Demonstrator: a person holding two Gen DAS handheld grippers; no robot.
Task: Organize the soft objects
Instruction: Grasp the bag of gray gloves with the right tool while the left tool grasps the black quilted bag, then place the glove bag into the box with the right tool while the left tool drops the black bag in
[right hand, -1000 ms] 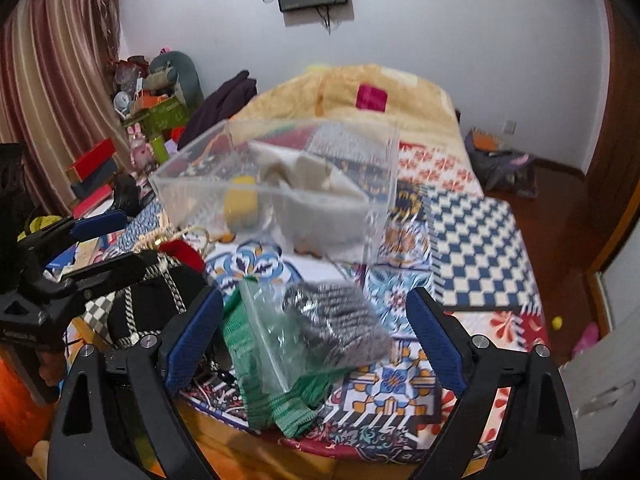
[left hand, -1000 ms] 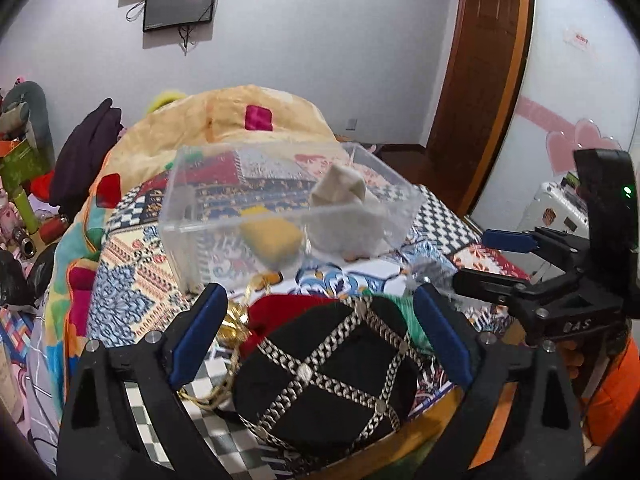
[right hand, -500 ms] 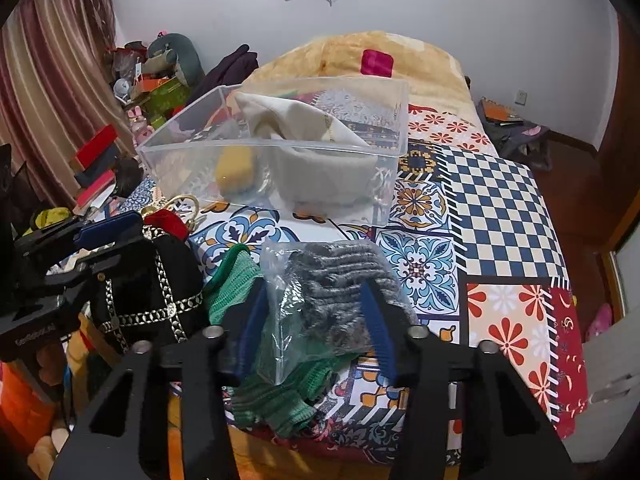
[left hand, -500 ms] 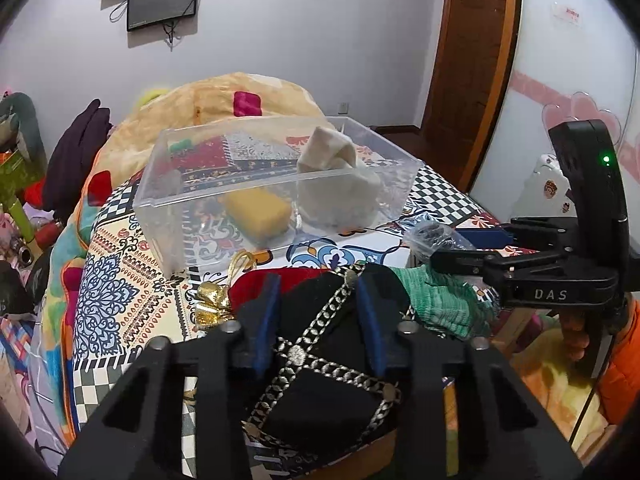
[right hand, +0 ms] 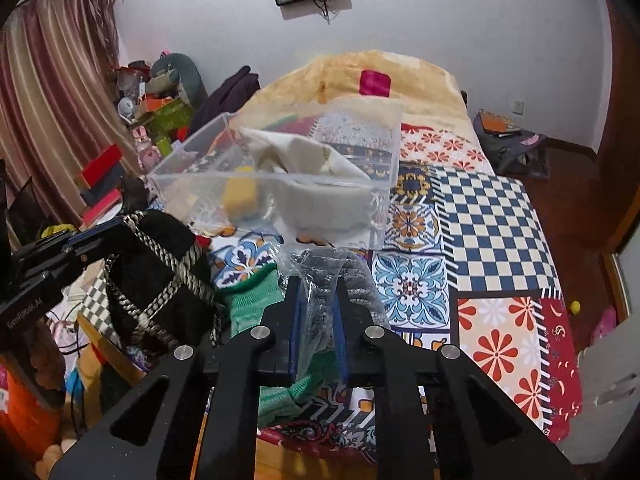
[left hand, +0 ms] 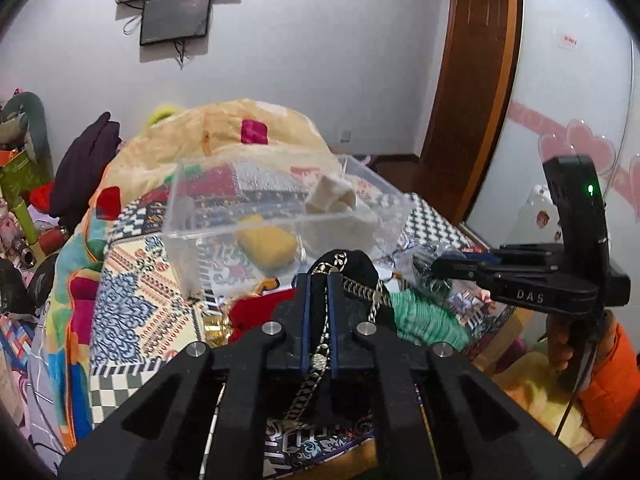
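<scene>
My left gripper (left hand: 319, 300) is shut on a black hat with gold chain trim (left hand: 352, 268), lifted off the bed; the hat also shows in the right wrist view (right hand: 160, 272). My right gripper (right hand: 317, 304) is shut on a clear plastic bag of grey knit fabric (right hand: 356, 276), raised above a green knit cloth (right hand: 252, 304). A clear plastic bin (left hand: 192, 240) stands behind on the patterned bedspread (right hand: 492, 216), holding a yellow sponge (left hand: 268, 244) and a cream cloth (right hand: 320, 196).
A red cloth (left hand: 252, 312) and gold trinkets (left hand: 212, 326) lie beside the hat. A rolled beige quilt (left hand: 240, 128) sits behind the bin. Clutter and boxes (right hand: 156, 116) stand left of the bed, a wooden door (left hand: 468, 100) to the right.
Both grippers closed from wide open: the left onto the black hat, the right onto the bag of grey knit. Both items have been lifted from the bed.
</scene>
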